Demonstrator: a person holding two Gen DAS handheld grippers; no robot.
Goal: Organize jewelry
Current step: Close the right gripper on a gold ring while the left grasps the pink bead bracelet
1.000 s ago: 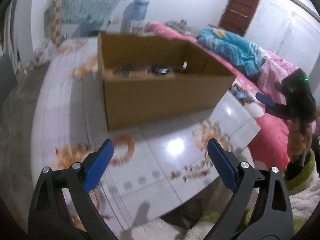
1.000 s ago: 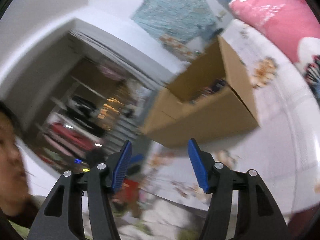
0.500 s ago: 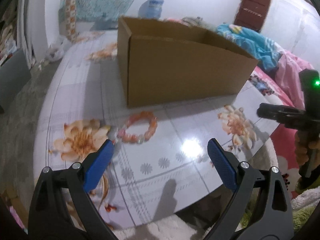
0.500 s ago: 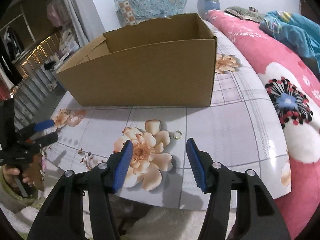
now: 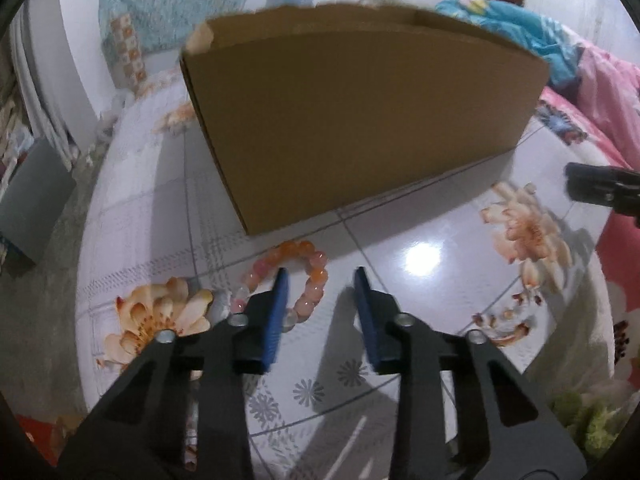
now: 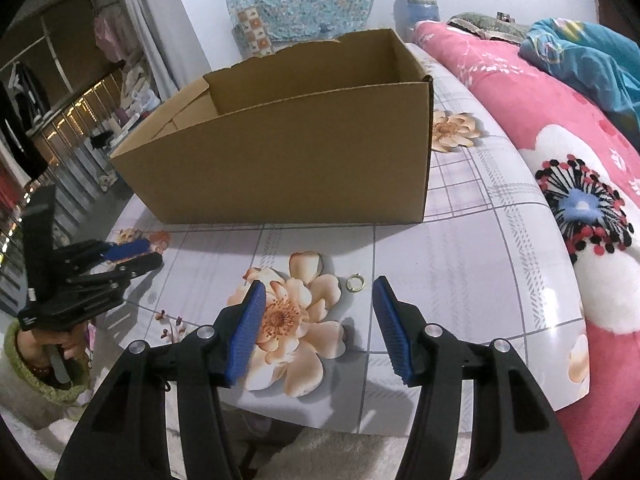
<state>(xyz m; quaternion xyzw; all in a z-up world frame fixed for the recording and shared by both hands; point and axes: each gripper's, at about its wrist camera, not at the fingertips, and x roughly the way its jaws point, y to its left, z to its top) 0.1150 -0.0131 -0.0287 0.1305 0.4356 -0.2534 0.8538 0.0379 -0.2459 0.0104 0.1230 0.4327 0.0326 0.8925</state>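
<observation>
An orange and pink bead bracelet (image 5: 308, 276) lies on the flowered table just in front of a brown cardboard box (image 5: 360, 120). My left gripper (image 5: 320, 280) is open and low over the table, its left finger inside the bracelet's ring and the right finger just outside it. It also shows in the right wrist view (image 6: 132, 254) at the left. A small gold ring (image 6: 355, 282) lies on the table just ahead of my open, empty right gripper (image 6: 320, 292). The box (image 6: 288, 152) is open at the top.
The table (image 6: 460, 280) has a glossy flowered cloth and ends close behind both grippers. A bed with pink (image 6: 540, 120) and blue bedding (image 5: 520, 28) runs along the right. A water bottle (image 6: 416, 4) stands at the back. Shelves (image 6: 80, 112) stand at the left.
My left gripper has moved forward and down onto the bracelet and its jaws have narrowed. My right gripper has come closer to the gold ring.
</observation>
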